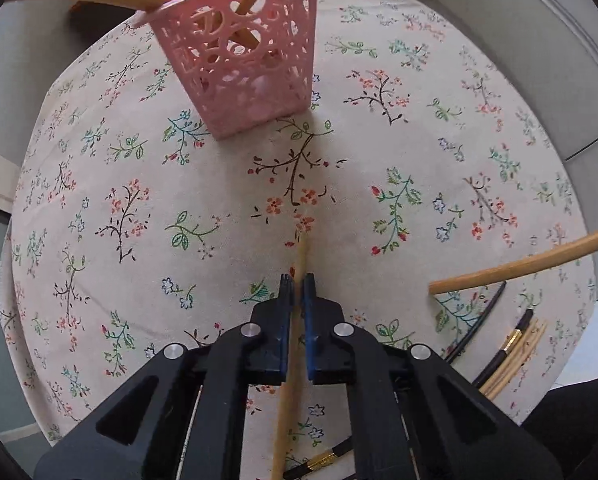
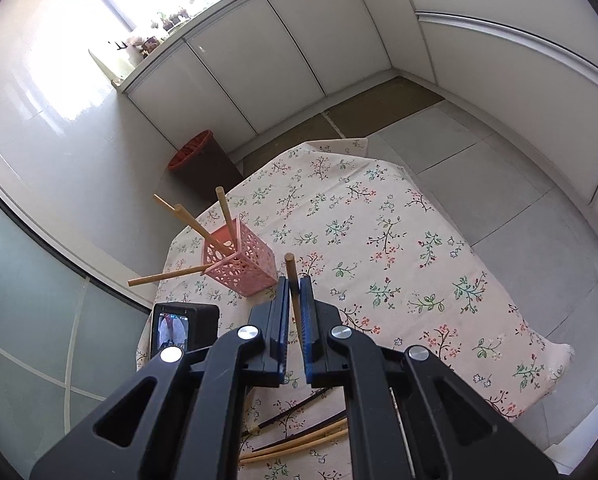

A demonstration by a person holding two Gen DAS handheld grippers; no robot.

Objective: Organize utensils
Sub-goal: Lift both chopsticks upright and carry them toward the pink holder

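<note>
Pink lattice utensil basket (image 1: 243,64), standing upright on the floral-clothed table (image 1: 399,128) toward its far left corner, at about 11 o'clock from the left gripper (image 1: 297,280). It already holds several bamboo chopsticks (image 2: 187,220), which lean outward over its rim because the openwork walls support only their lower ends.

The left gripper points steeply down at the cloth; its jaws are clamped on a single pale bamboo chopstick (image 1: 295,352) that runs lengthwise between them, its tip projecting toward 12 o'clock. The lengthwise hold probably keeps the stick aligned for a later end-first insertion.

The right gripper (image 2: 297,284), raised higher above the table, has its jaws clamped on another wooden chopstick (image 2: 295,292), held nearly upright with its blunt end on top; the basket lies at about 10 o'clock from it, near but apart. Judged from this posture, delivery to the basket is the step in hand.

Unsorted utensils remain at the near edge: loose bamboo chopsticks (image 1: 515,356) and dark, gold-banded chopsticks (image 1: 511,340), at 4 o'clock from the left gripper.
</note>
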